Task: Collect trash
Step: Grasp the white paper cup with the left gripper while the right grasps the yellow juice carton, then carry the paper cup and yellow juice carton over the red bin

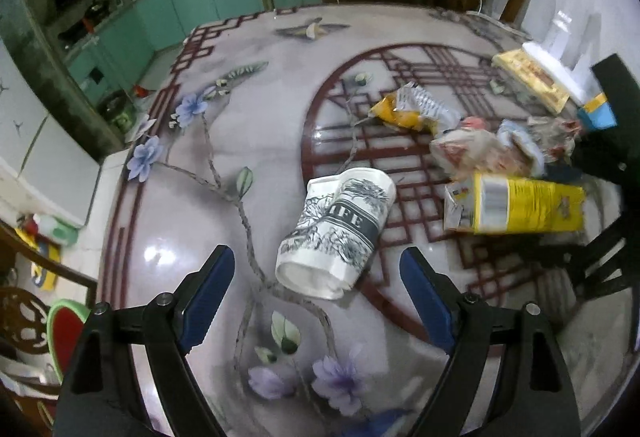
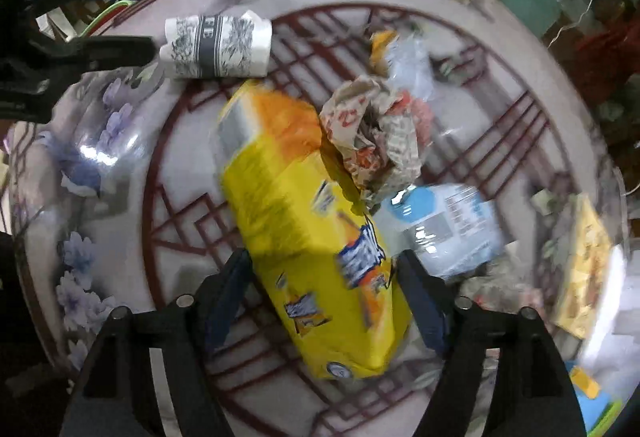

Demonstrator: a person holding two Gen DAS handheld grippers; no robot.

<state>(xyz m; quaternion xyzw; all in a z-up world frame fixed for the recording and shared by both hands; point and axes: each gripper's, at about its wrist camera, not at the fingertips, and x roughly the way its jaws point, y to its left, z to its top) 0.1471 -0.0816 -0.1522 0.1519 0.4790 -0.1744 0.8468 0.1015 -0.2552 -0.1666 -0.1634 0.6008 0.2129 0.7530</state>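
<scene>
On the round table [image 1: 192,165], with its flower-and-lattice print, the trash lies scattered to the right of centre. From the left wrist view, the left gripper [image 1: 316,273] hangs just above the tabletop with its jaws spread wide, holding nothing; a crushed paper cup [image 1: 340,231] with black botanical print lies on its side between and just ahead of the blue fingertips [image 1: 216,269], its flattened mouth toward the camera. To the cup's right rests a yellow carton [image 1: 524,209], also on its side. Behind that sit crumpled paper wrappers [image 1: 476,153], an orange-and-silver snack wrapper [image 1: 412,107] and, near the far rim, a flat yellow box [image 1: 532,77]

From the right wrist view, the right gripper [image 2: 322,269] has its jaws open on either side of the yellow carton [image 2: 304,221]; the picture is too blurred to tell whether the pads touch it. Just right of the carton lies a clear plastic bottle [image 2: 448,229] with a blue label, and crumpled paper wrappers [image 2: 372,141] touch the carton's far right side. The paper cup [image 2: 218,45] lies beyond, beside the left gripper [image 2: 132,17]
</scene>
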